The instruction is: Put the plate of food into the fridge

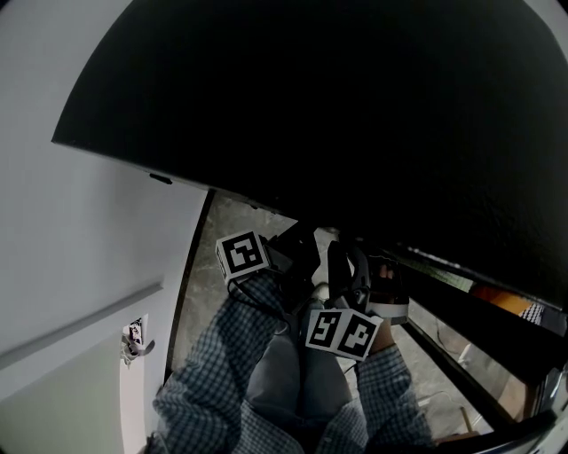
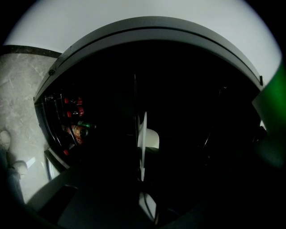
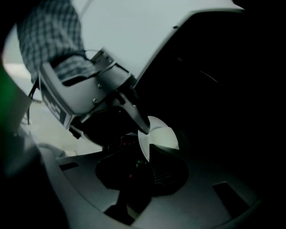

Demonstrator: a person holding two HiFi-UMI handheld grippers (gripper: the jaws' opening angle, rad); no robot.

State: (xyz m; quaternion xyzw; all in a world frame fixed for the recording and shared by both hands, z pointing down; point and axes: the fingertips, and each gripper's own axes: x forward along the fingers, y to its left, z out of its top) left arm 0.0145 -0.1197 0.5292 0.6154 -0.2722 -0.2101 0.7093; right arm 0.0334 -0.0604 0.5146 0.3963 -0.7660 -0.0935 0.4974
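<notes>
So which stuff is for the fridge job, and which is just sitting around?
For the job:
round white plate, gripped at its rim by both pairs of jaws, with its food out of sight
left gripper
right gripper
dark open fridge

Just sitting around:
red-capped bottles at the fridge's side
grey marbled floor

Bottles (image 2: 74, 101) in fridge door rack (image 2: 52, 128)

Red-capped bottles (image 2: 73, 102) stand well left of the jaws, a green-topped one (image 2: 86, 125) just below them. Farther left lies grey marbled floor (image 2: 20, 98); white wall (image 2: 134, 13) shows above.
</notes>
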